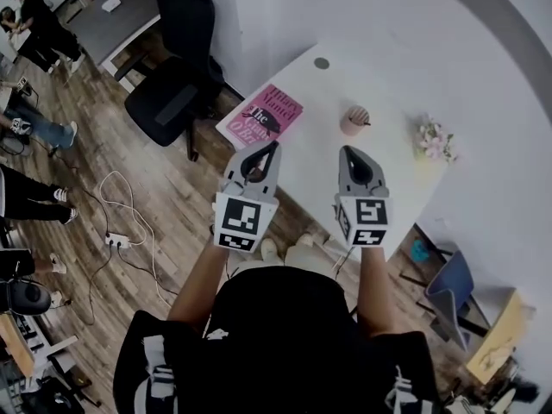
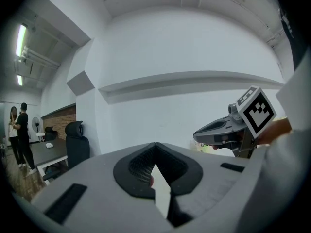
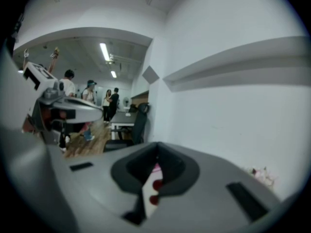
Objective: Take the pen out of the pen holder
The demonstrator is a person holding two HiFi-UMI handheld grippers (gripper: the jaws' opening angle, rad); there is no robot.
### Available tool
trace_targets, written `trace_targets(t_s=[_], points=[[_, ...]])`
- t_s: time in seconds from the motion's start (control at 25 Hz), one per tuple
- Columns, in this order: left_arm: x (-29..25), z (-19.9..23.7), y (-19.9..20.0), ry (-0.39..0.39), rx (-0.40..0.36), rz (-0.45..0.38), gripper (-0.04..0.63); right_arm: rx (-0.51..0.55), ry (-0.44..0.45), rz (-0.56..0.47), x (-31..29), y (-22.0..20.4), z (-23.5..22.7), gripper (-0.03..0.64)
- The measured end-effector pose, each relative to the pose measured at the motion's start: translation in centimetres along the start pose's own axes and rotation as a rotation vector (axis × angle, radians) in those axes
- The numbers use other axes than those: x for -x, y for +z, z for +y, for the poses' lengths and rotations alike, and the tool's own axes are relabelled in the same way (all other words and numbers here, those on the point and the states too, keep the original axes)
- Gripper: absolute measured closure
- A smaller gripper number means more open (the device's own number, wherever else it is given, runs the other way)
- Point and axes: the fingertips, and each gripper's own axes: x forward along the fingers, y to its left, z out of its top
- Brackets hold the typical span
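**Jaws shut and empty on both sides; pen not yet taken**

Your left gripper (image 1: 272, 147) and right gripper (image 1: 348, 152) both have their jaws pressed together at the tips, with nothing between them. Each gripper view confirms it, showing only a thin sliver of light below the meeting point. You hold them side by side, raised over the near edge of the tabletop (image 1: 309, 162) and pointing forward. I judge this a ready stance, not a reach.

Beyond the left gripper a pink book (image 1: 260, 115) lies flat near the tabletop's left edge. Beyond the right gripper, near but clear of it, the pen holder (image 1: 353, 121) stands upright. A dark mark at its rim looks like the pen (image 1: 366, 123), though it is too small to confirm. The right gripper is better placed for the pick, and its jaws would have to part first.

Farther right sits a small bunch of flowers (image 1: 434, 139), close enough to the holder to be knocked on a wide approach. A black office chair (image 1: 177, 84) stands on the floor past the book.
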Motion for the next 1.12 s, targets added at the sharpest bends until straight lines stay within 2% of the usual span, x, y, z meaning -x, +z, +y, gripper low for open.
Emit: trace_targets(t_s=[0.2,0.4,0.8,1.12], points=[[-2.4,-1.3,-1.0,-0.050,-0.001,0.015,0.575,-0.014,-0.017,0.053,-1.1,-2.0,-2.0,0.585],[-5.6,-2.7,-2.0,-0.066,0.010,0.051,0.575,-0.037,-0.018,0.106,-2.3,-4.1,-4.9,0.585],[-11.9,-5.1,-5.1,-0.100,0.003,0.151,0.575,-0.070,0.035,0.261,-6.0,-9.4,-9.4,0.586],[-15.7,-6.7,-7.9,-0.133,-0.001,0.230,0.575,-0.046,0.080,0.401,-9.3,-14.3,-12.6,0.585]])
